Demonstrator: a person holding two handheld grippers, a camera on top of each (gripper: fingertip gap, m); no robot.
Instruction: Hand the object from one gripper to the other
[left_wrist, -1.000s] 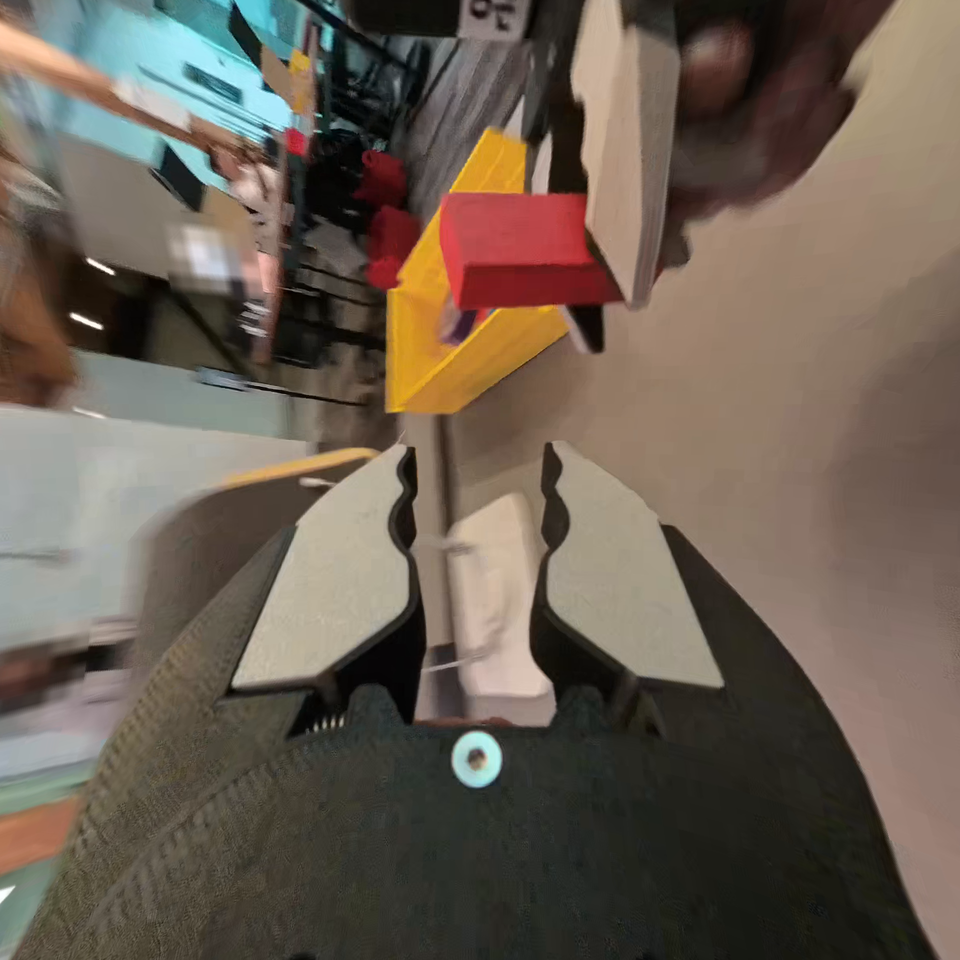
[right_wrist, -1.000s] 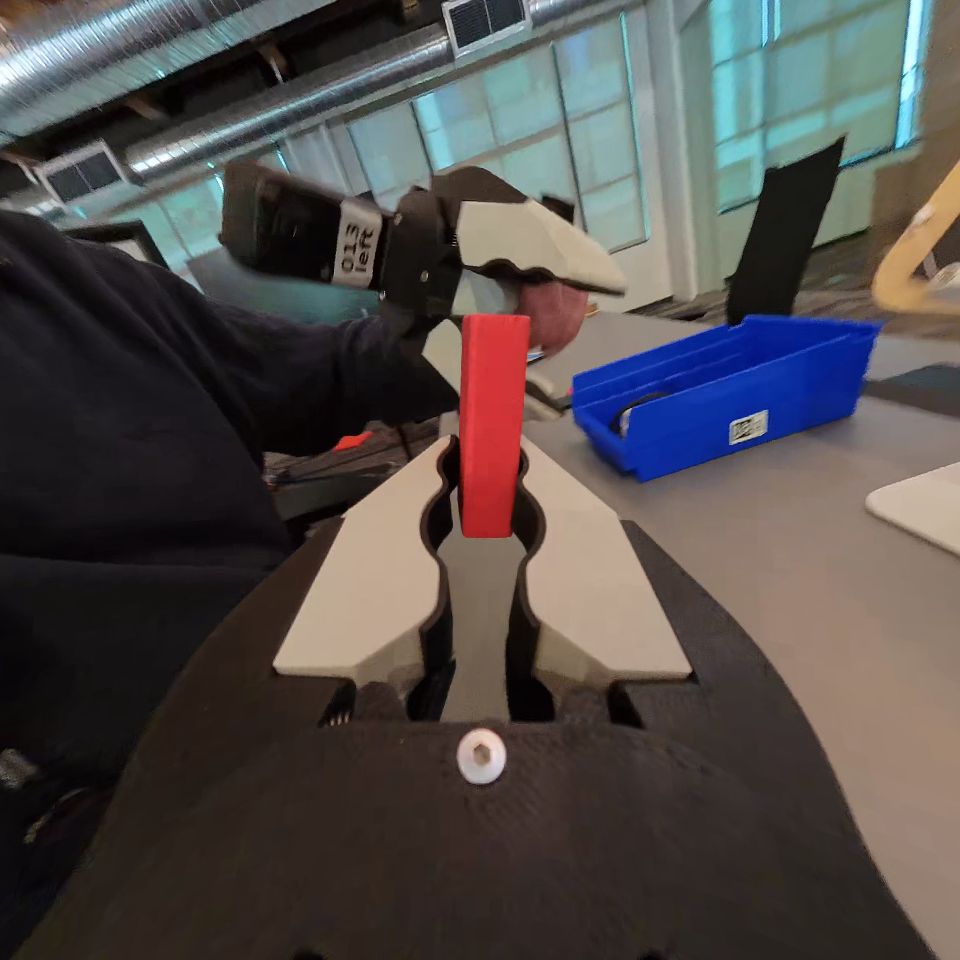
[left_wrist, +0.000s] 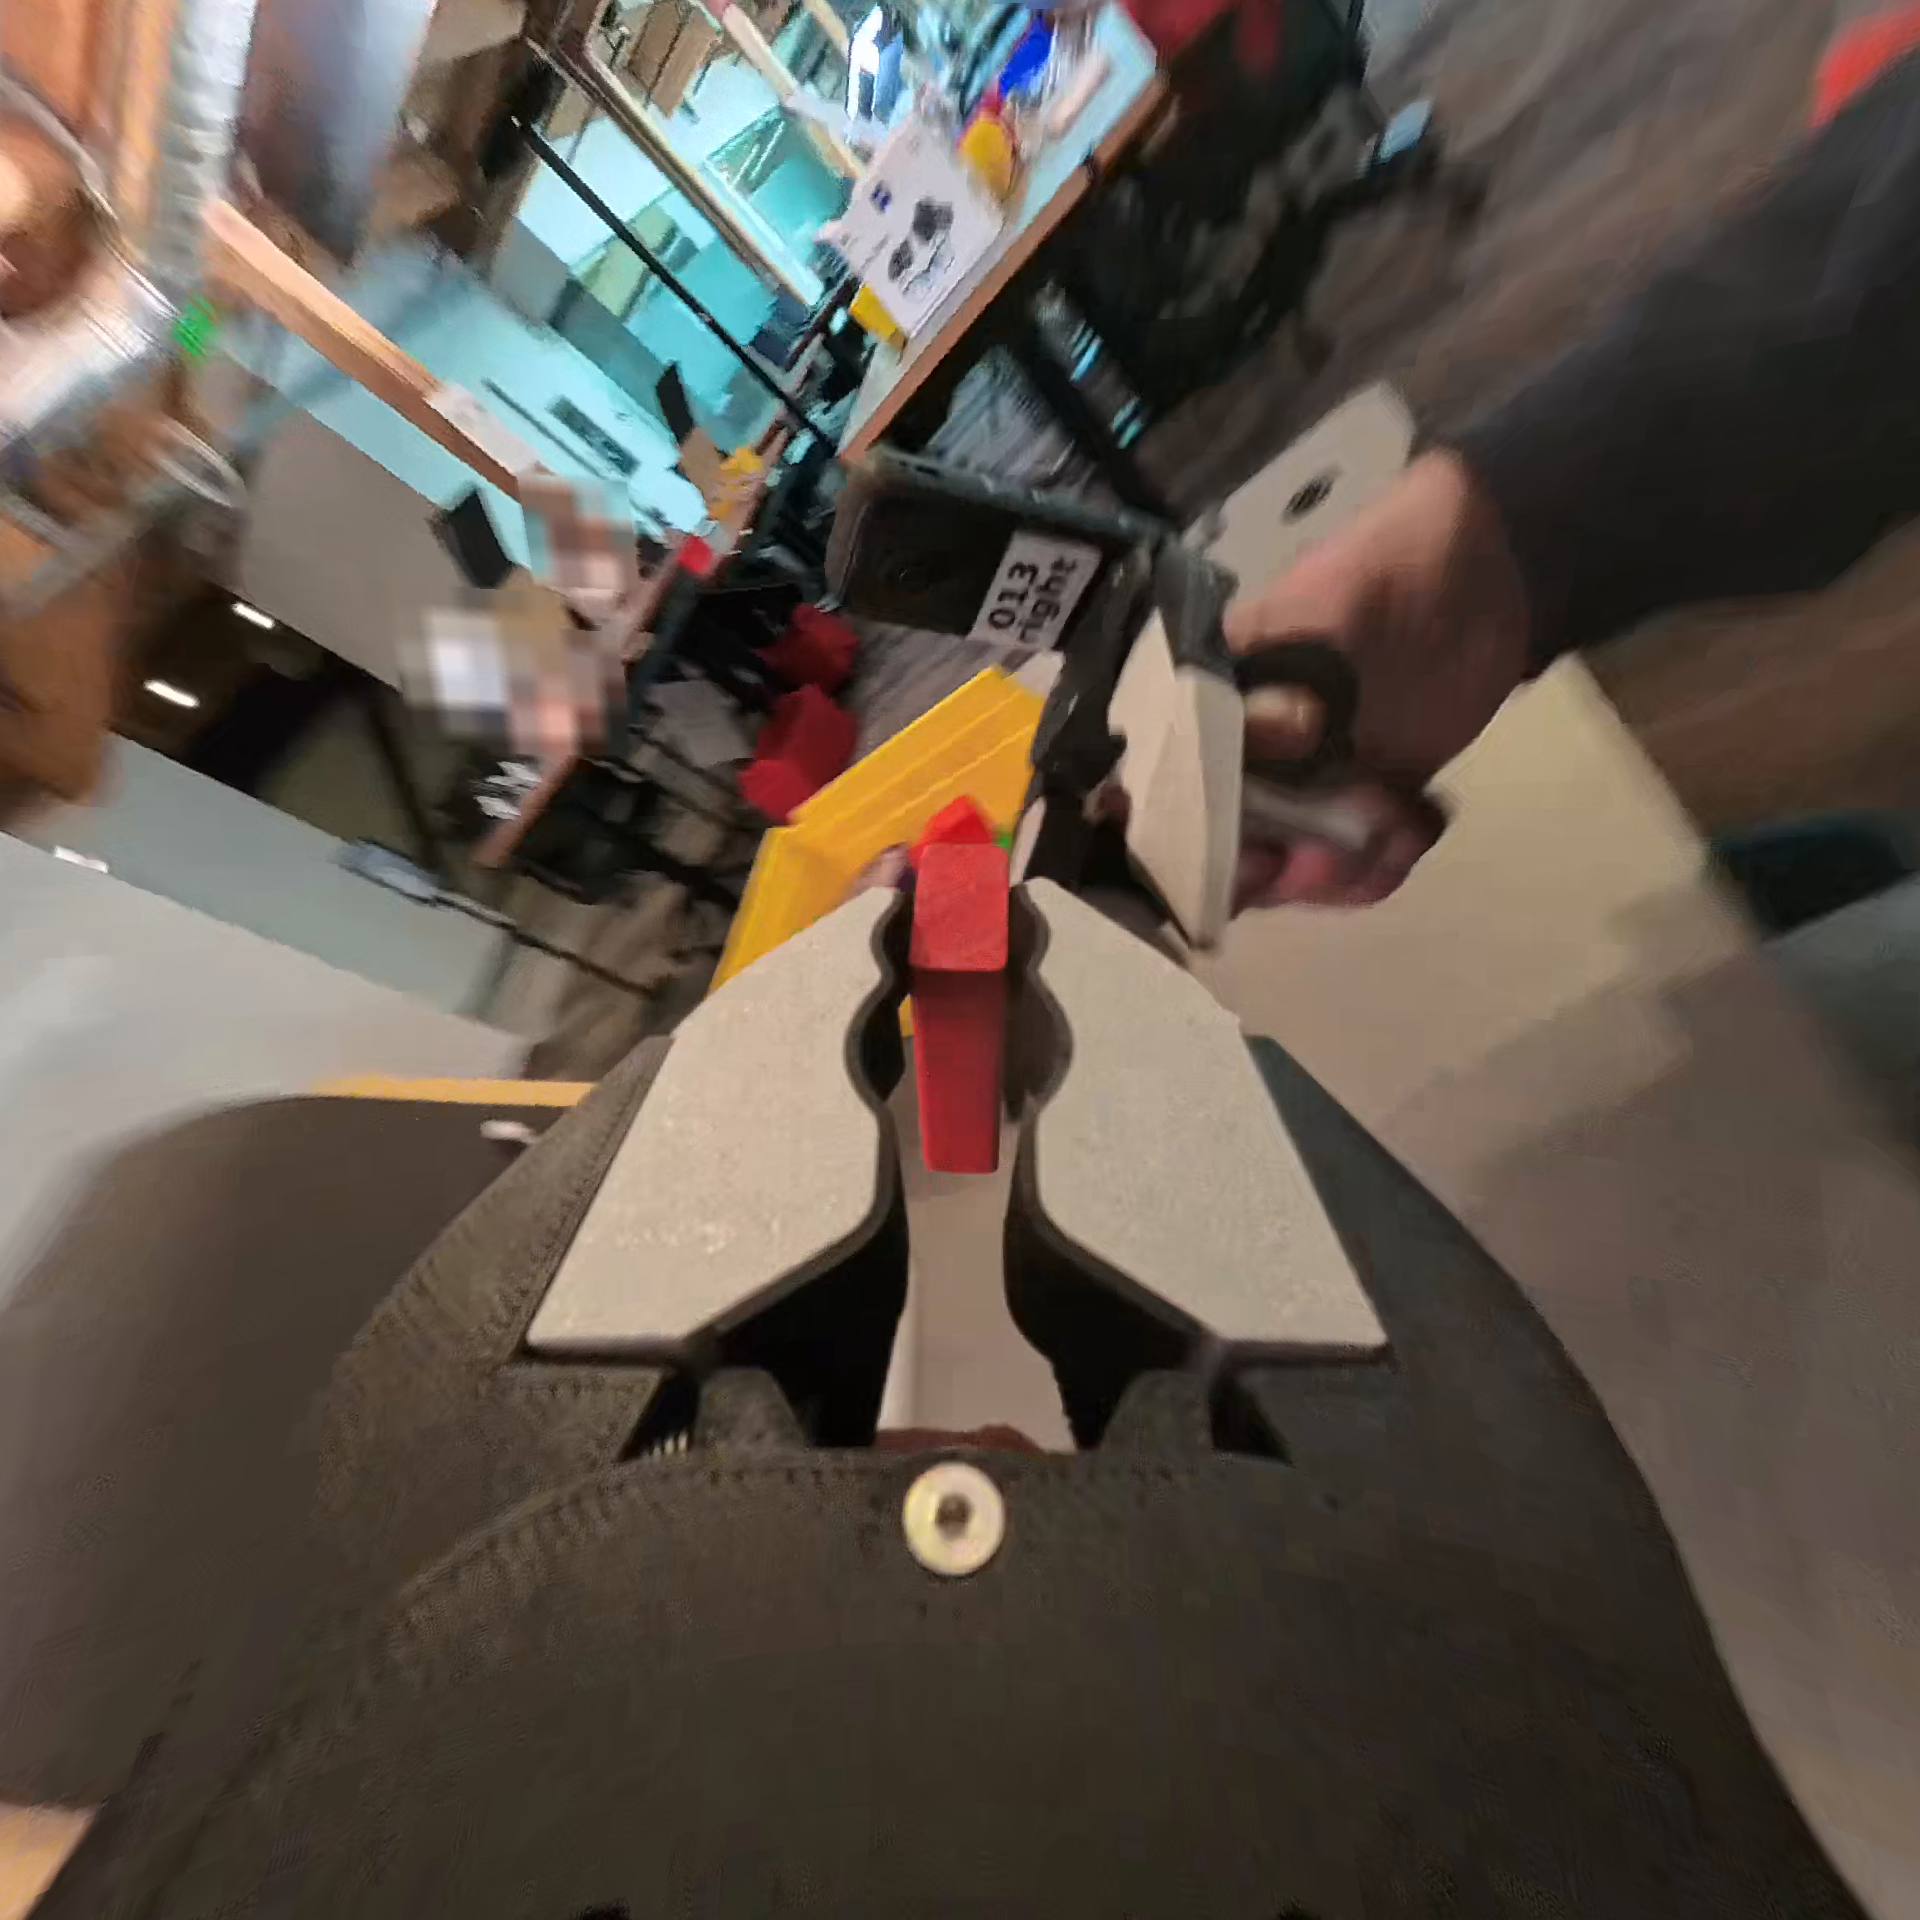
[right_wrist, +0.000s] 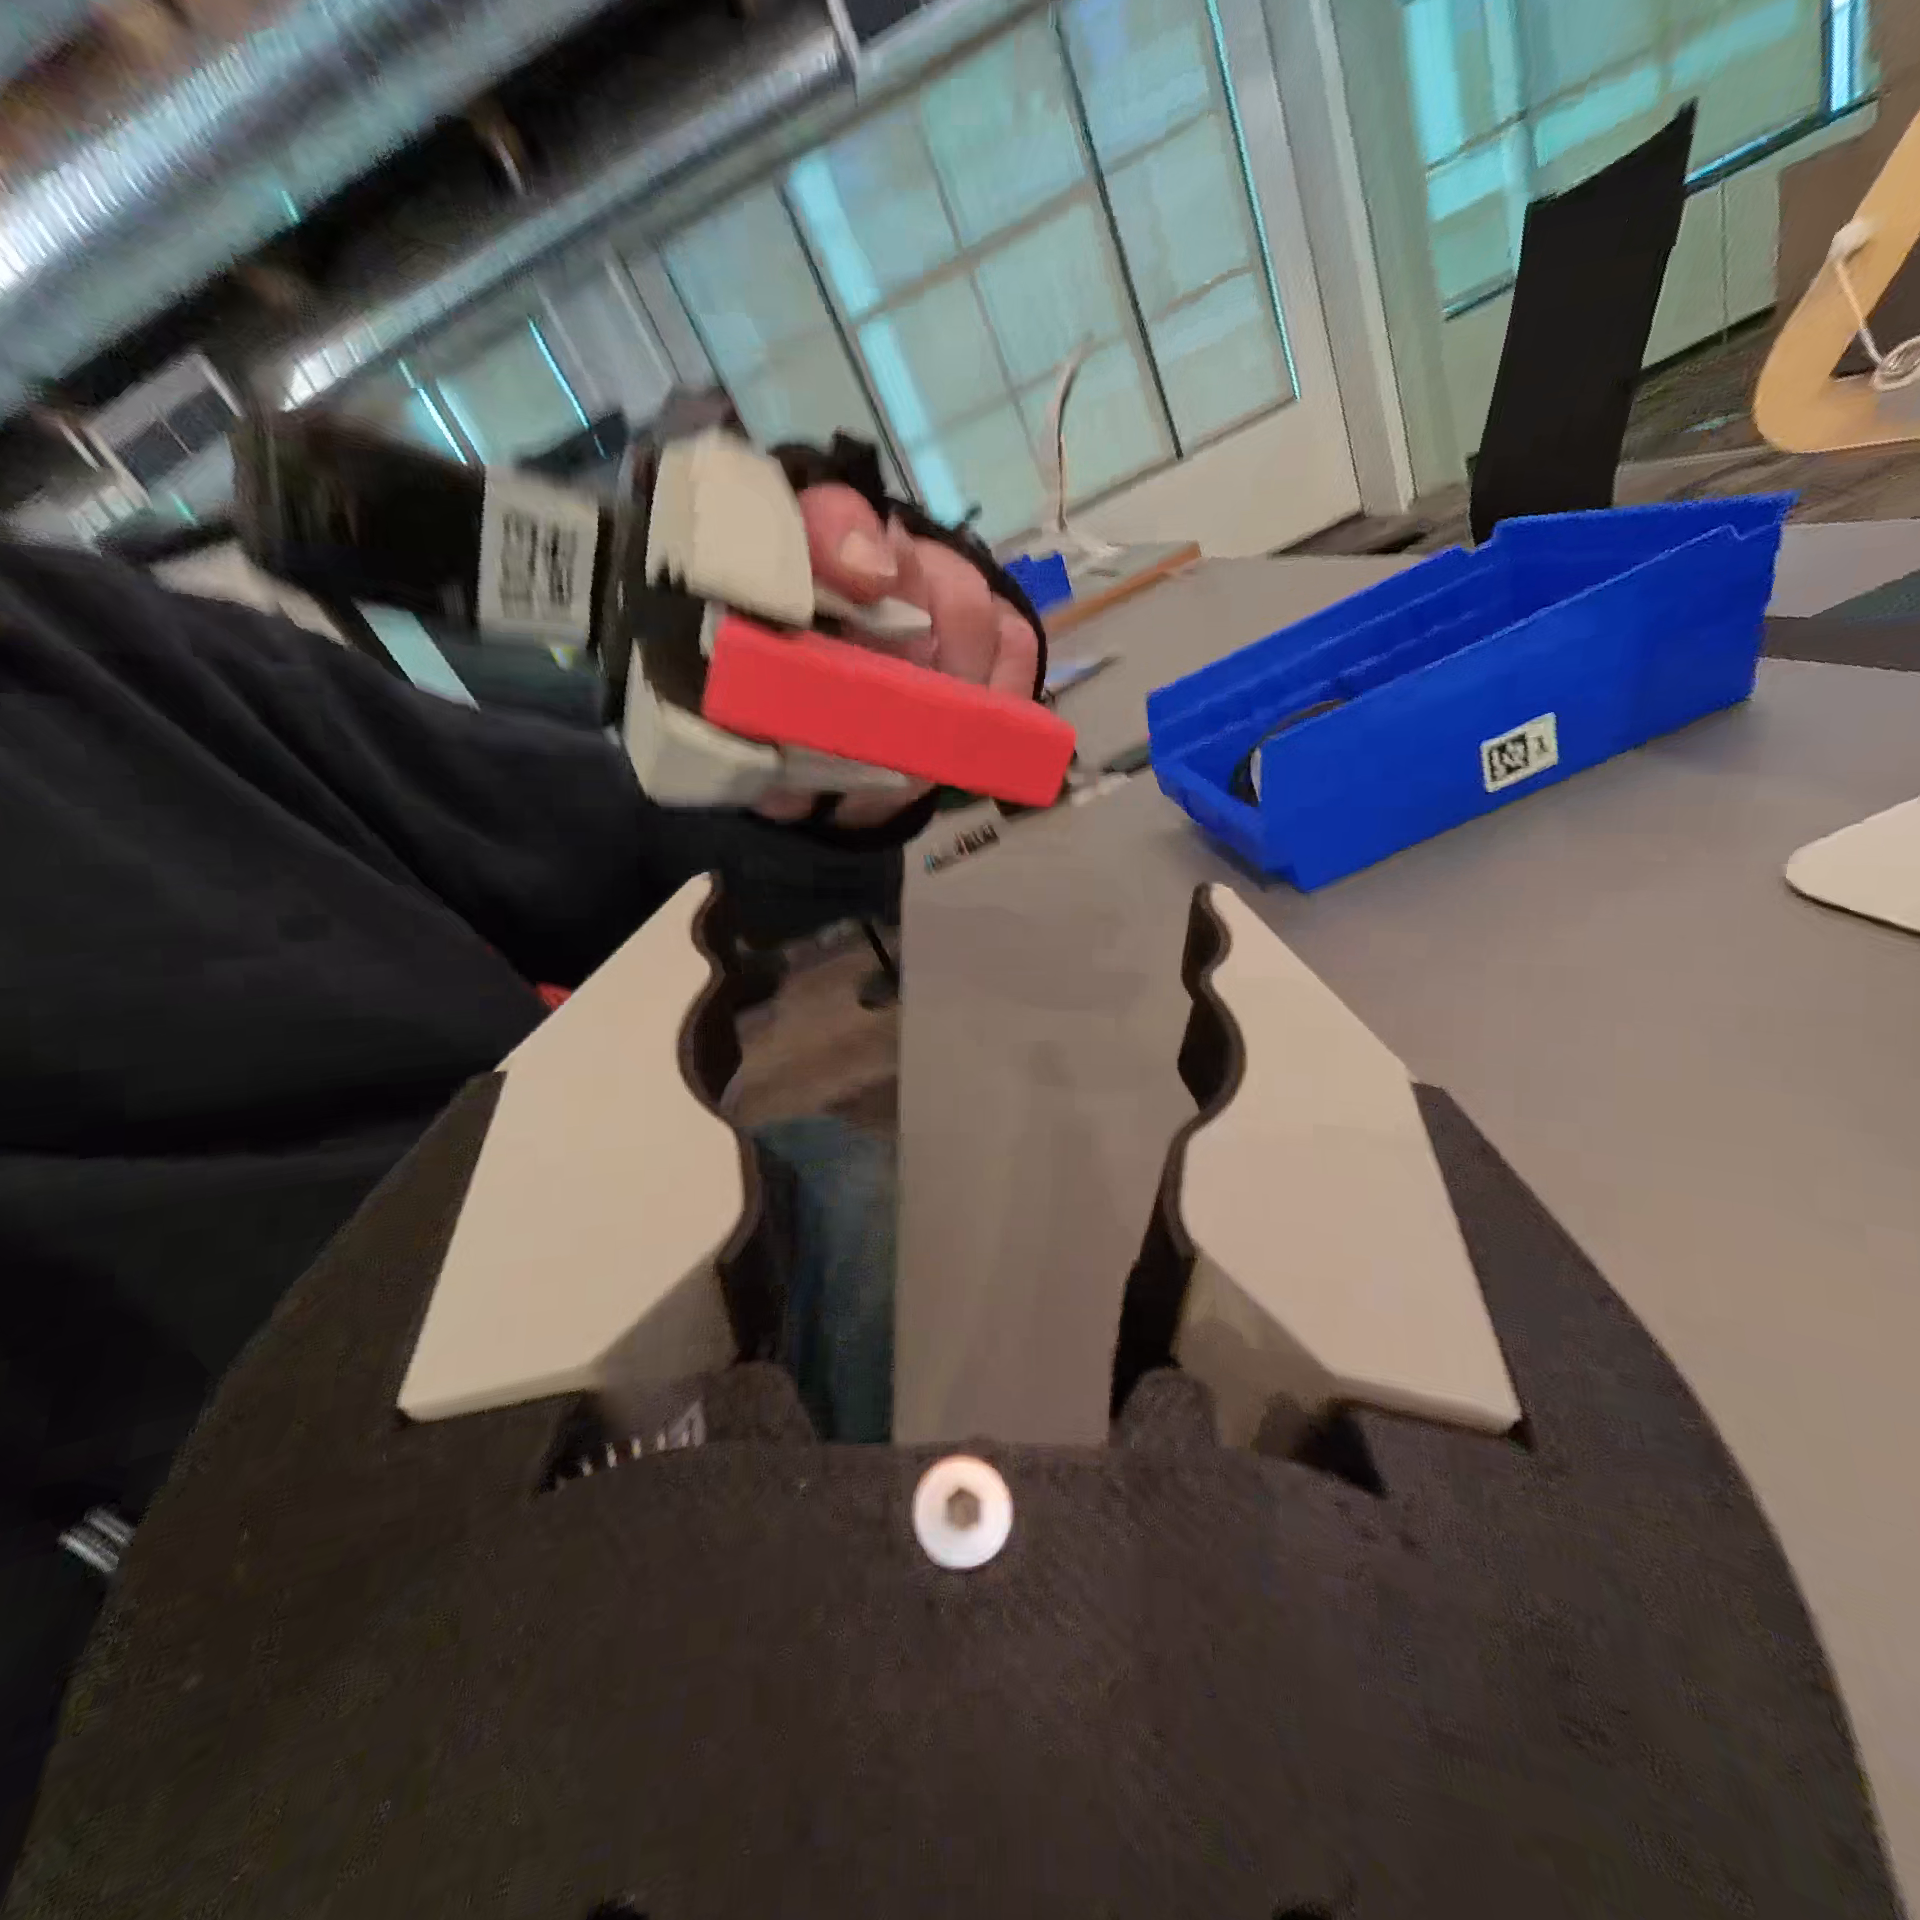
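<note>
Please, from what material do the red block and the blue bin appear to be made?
Red block: probably painted wood, though dense plastic cannot be excluded. The sign is a matte, evenly red surface with sharp square edges and a slightly grainy end face in the left wrist view, where the left hand-held gripper clamps it.
Blue bin: most likely moulded plastic, judging by its thin walls, a stepped rim and a faint sheen.

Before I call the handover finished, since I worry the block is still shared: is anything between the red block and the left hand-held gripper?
Nothing visible. The left hand-held gripper is shut directly on the red block; the right hand-held gripper is open, empty and apart from it.
</note>
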